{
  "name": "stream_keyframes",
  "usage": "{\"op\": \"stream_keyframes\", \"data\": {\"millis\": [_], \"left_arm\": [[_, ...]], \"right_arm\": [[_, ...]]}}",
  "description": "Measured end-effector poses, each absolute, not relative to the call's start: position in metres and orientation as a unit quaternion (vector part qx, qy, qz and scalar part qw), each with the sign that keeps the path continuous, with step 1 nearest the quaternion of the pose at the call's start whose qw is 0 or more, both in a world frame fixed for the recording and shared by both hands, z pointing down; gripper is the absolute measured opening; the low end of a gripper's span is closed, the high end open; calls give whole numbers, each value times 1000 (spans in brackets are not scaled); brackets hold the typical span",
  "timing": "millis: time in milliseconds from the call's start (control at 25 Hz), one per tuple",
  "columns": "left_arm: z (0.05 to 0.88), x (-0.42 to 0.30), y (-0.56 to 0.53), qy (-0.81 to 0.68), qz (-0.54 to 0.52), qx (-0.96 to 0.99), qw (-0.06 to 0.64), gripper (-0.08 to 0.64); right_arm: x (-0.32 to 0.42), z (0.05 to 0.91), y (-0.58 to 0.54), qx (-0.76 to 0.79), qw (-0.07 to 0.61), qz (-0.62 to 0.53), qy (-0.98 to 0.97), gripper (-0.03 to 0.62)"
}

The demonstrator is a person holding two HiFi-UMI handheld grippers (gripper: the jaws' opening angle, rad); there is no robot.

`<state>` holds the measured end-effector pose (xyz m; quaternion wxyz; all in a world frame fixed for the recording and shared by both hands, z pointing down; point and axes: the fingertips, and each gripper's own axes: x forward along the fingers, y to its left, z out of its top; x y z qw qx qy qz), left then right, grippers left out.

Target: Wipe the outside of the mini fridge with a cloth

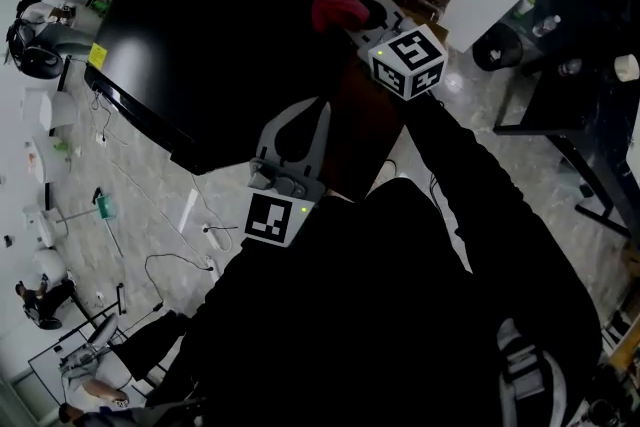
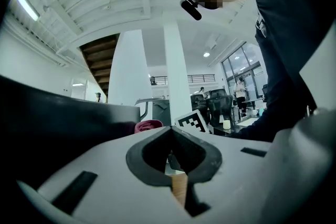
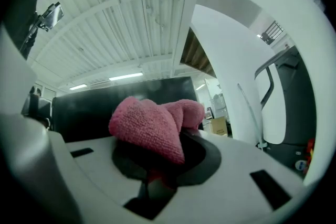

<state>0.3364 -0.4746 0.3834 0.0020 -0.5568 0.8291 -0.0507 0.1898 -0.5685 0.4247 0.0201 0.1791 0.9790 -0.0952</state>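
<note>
Seen steeply from above: a black mini fridge (image 1: 220,25) on the pale floor (image 1: 150,205), far and to the left, with its glossy top face turned up. Clenched in the jaws of the right gripper (image 1: 357,12): a pink cloth (image 1: 338,3), bunched into a soft wad at the far right edge of the mini fridge. Hard to tell whether touching the black surface or only just beside it.

In the right gripper view, the same pink cloth (image 3: 152,126) bulging out over the jaws of the right gripper (image 3: 157,162), with a dark wall of the mini fridge (image 3: 89,107) close behind.

Nearer, the left gripper (image 1: 300,115), by the near right side of the mini fridge and well apart from the pink cloth. In the left gripper view, jaws of the left gripper (image 2: 169,134) pressed together at the tips, grasping nothing. Beyond them, the pink cloth (image 2: 149,125) and the marker cube (image 2: 192,122) of the right gripper, with the black mini fridge (image 2: 58,113) filling the left.

Cables (image 1: 175,260) lying over the floor at near left.
</note>
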Motion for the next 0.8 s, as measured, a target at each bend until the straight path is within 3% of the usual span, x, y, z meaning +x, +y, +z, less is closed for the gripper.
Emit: {"op": "stream_keyframes", "data": {"millis": [240,480,800], "left_arm": [[390,338,-460,828,-58,-557,-10,3],[409,338,-442,825,-38,-563,-20,3],[524,348,-394,812,-57,-568,-119,3]], "right_arm": [[186,426,-584,147,15,-96,984,88],[233,442,-568,132,25,-107,985,89],[283,560,-471,177,-74,-126,973,89]]}}
